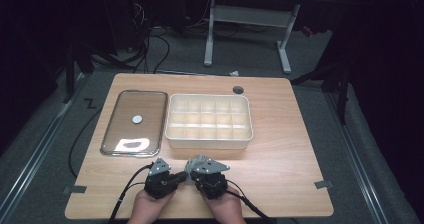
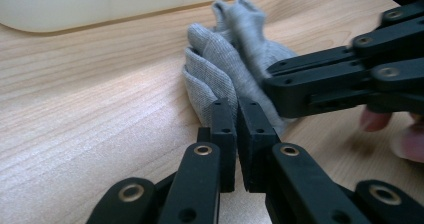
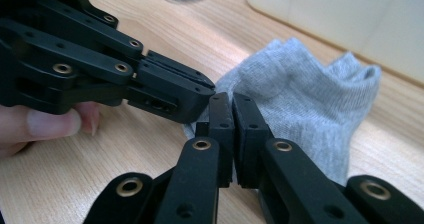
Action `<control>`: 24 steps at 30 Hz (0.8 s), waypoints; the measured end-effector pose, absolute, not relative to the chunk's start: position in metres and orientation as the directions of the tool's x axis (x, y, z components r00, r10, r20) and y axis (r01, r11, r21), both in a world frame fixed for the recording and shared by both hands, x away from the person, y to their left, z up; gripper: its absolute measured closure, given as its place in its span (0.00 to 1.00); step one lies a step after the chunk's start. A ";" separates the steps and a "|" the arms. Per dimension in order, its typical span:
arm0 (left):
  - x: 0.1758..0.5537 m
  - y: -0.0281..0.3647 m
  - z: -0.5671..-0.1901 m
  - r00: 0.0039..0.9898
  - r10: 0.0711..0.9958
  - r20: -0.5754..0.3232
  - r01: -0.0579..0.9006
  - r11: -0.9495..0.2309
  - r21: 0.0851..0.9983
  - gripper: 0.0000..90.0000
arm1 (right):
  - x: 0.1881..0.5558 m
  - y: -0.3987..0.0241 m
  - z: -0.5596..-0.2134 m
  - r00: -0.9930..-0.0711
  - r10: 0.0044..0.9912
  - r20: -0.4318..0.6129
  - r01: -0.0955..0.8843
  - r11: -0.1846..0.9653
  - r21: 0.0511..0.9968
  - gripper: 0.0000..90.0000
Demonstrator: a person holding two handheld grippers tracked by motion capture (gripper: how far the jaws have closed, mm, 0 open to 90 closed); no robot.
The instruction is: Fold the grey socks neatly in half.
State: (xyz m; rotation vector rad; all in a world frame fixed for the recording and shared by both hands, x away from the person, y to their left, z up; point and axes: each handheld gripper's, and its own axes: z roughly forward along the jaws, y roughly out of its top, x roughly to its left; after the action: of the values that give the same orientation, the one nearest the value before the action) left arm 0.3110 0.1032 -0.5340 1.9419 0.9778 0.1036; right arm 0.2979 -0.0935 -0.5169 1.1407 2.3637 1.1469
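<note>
Wooden table (image 1: 280,149): empty compartment box (image 1: 209,121), both hand-held grippers (image 1: 161,180) (image 1: 212,179) clamped on grey sock (image 2: 225,69).

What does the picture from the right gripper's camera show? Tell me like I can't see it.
The right gripper has its two black jaws shut on the edge of a grey sock lying on a wooden table. The left gripper comes in from the left and grips the same sock, with a person's fingertips behind it. A white box stands behind.
</note>
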 end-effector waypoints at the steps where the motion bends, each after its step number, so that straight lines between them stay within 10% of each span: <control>1: 0.310 0.103 -0.534 0.682 0.667 -0.300 0.588 -0.256 0.767 0.96 | 0.298 -0.093 -0.517 -0.650 0.755 0.086 0.537 0.376 0.755 0.98; 24: 0.313 0.113 -0.534 0.669 0.662 -0.338 0.628 -0.261 0.733 0.96 | 0.293 -0.085 -0.526 -0.683 0.722 0.114 0.545 0.399 0.737 0.98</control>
State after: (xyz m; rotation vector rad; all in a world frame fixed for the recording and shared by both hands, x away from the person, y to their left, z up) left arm 0.3127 0.1132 -0.5336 1.9608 1.0034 0.0455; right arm 0.2931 -0.0848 -0.5257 1.1213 2.4326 1.1531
